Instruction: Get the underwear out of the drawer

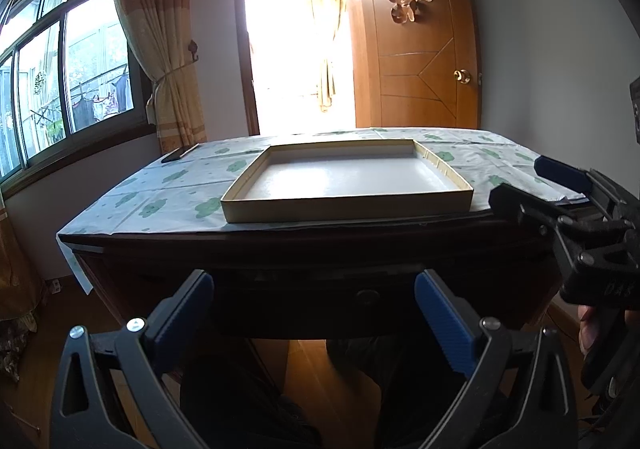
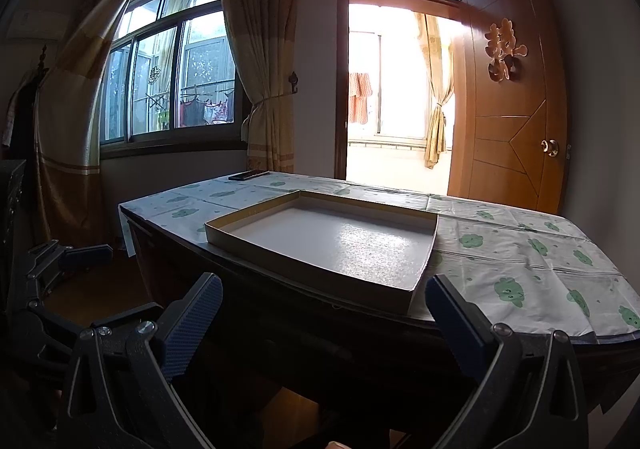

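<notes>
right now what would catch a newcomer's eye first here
The wide shallow tray lying bare in the middle of the table's green-patterned cloth, with the glaring open doorway behind it. Both claws, left claw and right claw, hang open in front of the table's dark edge.

The drawer front [image 1: 360, 301] under the tabletop [image 1: 180, 189] is lost in shadow; its contents are hidden. The right hand-held gripper [image 1: 532, 185] is cut off by the right edge.

A shallow rectangular cardboard box lid [image 1: 347, 185] lies on the dark wooden desk [image 1: 304, 245], atop the cloud-printed paper cover [image 1: 168, 193]. A slim dark phone [image 1: 179, 154] lies at the desk's ten o'clock corner. The brown panelled door [image 1: 420, 49] stands behind, at one o'clock.
</notes>
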{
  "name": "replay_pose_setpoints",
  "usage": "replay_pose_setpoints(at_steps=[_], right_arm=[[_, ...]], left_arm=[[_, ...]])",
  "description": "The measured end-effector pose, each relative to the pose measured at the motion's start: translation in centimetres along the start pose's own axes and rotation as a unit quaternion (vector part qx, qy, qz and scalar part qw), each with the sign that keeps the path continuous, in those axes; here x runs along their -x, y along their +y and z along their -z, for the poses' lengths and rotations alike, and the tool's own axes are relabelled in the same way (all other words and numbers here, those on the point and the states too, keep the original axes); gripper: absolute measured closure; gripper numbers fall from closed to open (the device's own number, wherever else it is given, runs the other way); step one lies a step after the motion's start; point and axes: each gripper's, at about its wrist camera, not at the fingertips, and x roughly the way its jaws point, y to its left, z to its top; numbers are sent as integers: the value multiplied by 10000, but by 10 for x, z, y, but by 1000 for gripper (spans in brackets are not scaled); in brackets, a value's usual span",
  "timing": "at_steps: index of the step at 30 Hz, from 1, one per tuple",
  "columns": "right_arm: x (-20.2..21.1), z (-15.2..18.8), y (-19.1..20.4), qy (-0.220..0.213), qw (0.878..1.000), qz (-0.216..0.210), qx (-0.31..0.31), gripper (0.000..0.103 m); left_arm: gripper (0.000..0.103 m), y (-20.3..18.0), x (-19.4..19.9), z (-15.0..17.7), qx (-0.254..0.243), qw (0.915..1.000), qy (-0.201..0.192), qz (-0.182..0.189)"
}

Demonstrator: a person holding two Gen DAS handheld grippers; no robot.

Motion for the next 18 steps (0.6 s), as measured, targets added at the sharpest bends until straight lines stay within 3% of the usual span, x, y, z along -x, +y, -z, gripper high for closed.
replay_pose_setpoints(at_steps=[18], right_arm=[[-2, 4, 0, 19, 10000, 13, -3, 0]], left_arm=[[0, -2, -1, 1, -4, 10000, 8, -6]])
